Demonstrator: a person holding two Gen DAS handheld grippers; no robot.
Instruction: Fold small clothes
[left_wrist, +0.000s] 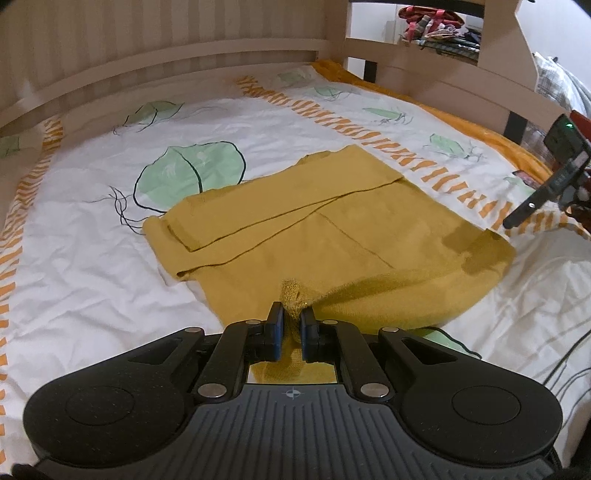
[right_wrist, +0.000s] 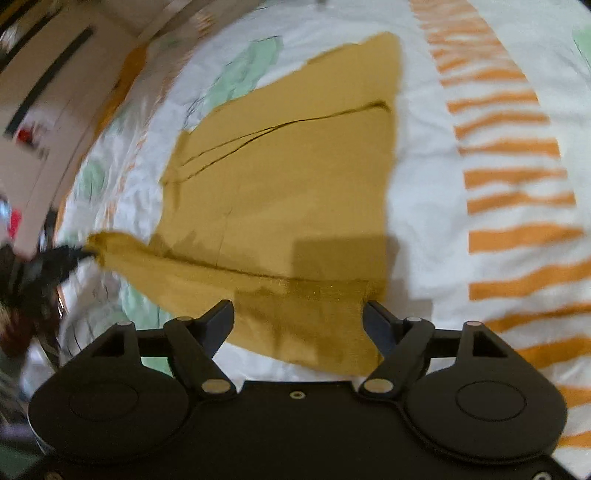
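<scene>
A mustard-yellow garment (left_wrist: 295, 229) lies partly folded on the bed, with a sleeve laid across it. My left gripper (left_wrist: 291, 317) is shut on the garment's near edge, and the cloth is bunched between its blue pads and lifted slightly. In the right wrist view the same garment (right_wrist: 288, 184) spreads out ahead. My right gripper (right_wrist: 299, 314) stands open just above its near corner, with the cloth below the gap and neither pad pressing on it. The left gripper (right_wrist: 70, 258) shows there blurred at the left, holding a pulled-out corner. A black finger (left_wrist: 524, 210) of the right gripper shows at the right edge.
The bedsheet (left_wrist: 92, 258) is white with green leaves and orange stripes. A wooden bed rail (left_wrist: 166, 59) runs along the far side. A pile of clothes (left_wrist: 439, 26) sits on a shelf beyond the bed at the top right. An orange blanket edge (left_wrist: 480, 125) lies along the far right.
</scene>
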